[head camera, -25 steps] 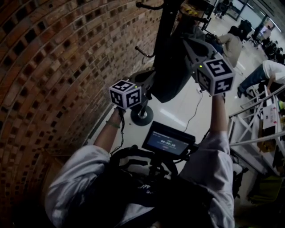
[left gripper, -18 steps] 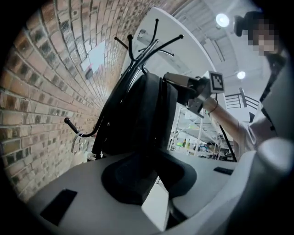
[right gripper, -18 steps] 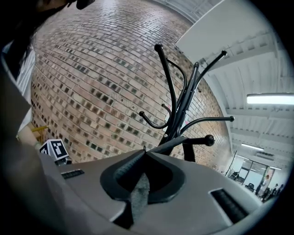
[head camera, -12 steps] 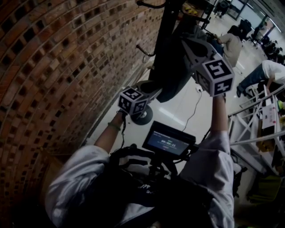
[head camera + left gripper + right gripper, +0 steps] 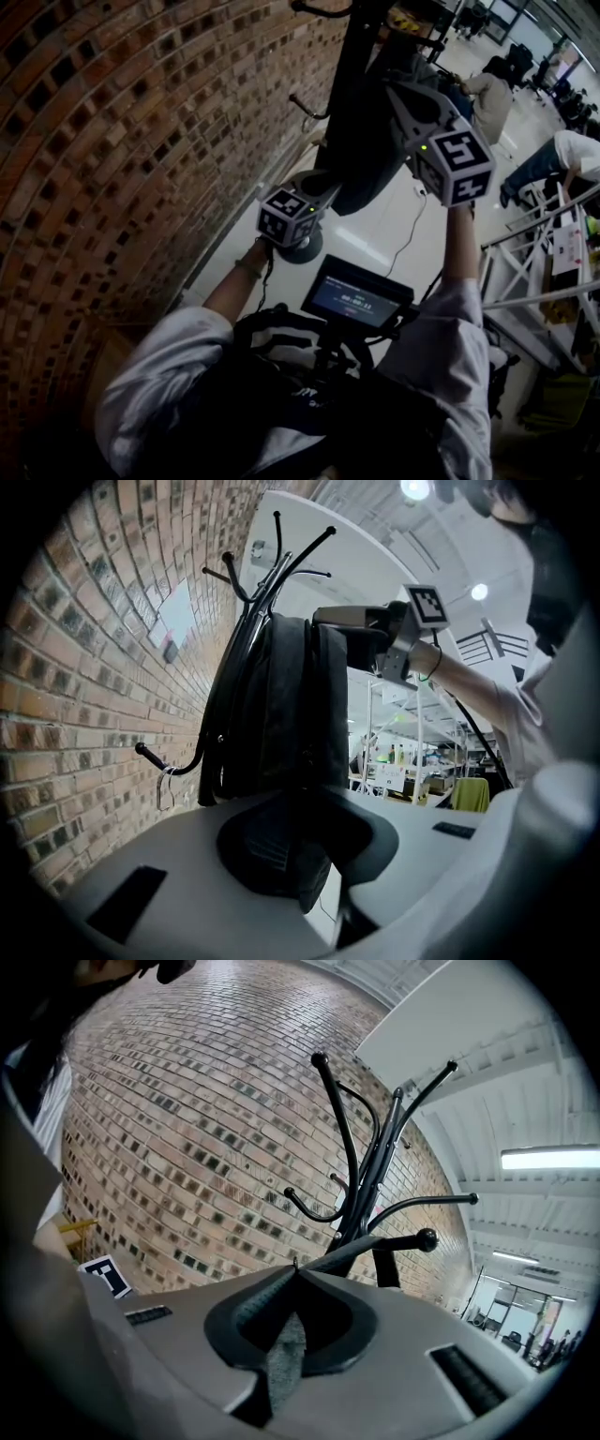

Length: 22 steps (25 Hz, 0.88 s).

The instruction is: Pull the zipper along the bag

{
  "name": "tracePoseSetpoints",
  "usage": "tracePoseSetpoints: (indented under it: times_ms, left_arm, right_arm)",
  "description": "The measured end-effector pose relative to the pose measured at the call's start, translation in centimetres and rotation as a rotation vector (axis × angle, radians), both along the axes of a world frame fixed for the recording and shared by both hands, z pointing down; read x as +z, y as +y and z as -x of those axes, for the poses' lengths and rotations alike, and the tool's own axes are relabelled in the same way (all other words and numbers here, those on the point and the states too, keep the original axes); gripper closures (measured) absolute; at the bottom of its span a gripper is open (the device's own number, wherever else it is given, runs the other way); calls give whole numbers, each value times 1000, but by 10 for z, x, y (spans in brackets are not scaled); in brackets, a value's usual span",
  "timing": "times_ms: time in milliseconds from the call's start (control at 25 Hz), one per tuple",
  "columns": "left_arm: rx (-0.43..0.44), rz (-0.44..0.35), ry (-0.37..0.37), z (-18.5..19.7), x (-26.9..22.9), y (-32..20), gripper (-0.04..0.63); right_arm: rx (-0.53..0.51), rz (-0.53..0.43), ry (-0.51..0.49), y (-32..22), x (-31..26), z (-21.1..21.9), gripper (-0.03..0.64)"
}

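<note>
Black fabric fills the middle of the scene: a bag [image 5: 367,159] hangs from a dark metal coat stand [image 5: 349,56] that stands just beside a red brick wall [image 5: 112,141], with the stand's round base [image 5: 300,247] on the pale floor [image 5: 384,234].

The left hand-held gripper [image 5: 319,185] reaches in level at the bag's lower end. In the left gripper view its jaws [image 5: 300,850] have just been closing, and a dark fold of the bag's bottom sits pinched between them, with a small flap of it hanging below the jaws. Above, the bag [image 5: 291,705] hangs straight down along the coat stand [image 5: 246,621].

The right hand-held gripper [image 5: 399,94] is held higher, at the bag's upper part. Seen from the left gripper view, it [image 5: 328,619] meets the bag's top edge from the right. In the right gripper view its jaws [image 5: 295,1271] are pressed together at the tips, and a grey fabric tab [image 5: 281,1358] is caught between them and trails down toward the camera. Whether the tab belongs to the zipper cannot be told. Behind the jaws, the hooked arms of the coat stand [image 5: 370,1176] spread out against the brick wall [image 5: 187,1101].

Below both grippers, a small monitor [image 5: 356,298] is mounted in front of the person's chest. Both sleeves are light-coloured. At the right edge, metal racks [image 5: 544,272] stand on the floor, and another person [image 5: 562,155] bends over well apart from the stand.
</note>
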<state>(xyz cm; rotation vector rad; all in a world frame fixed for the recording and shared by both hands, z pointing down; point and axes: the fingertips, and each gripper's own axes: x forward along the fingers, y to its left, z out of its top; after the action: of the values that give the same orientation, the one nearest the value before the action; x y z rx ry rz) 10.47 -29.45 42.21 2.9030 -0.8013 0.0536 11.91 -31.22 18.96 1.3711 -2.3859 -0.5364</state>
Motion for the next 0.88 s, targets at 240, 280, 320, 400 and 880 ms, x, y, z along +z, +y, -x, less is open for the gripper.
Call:
tracePoseSetpoints:
  times_ms: [240, 280, 320, 400, 880]
  left_arm:
    - [-10, -50, 62, 9, -11, 8, 552]
    - [-16, -61, 91, 11, -15, 9, 554]
    - [-21, -66, 112, 12, -19, 9, 555]
    - [-18, -75, 115, 12, -25, 8, 557]
    - [122, -287, -142, 2, -36, 3, 557]
  right_arm:
    - [-7, -24, 0, 5, -1, 0, 621]
    - [-8, -26, 3, 6, -2, 0, 621]
    - [-9, -24, 5, 6, -3, -1, 621]
    - [-12, -17, 8, 5, -5, -2, 621]
    - [-9, -4, 15, 0, -5, -5, 621]
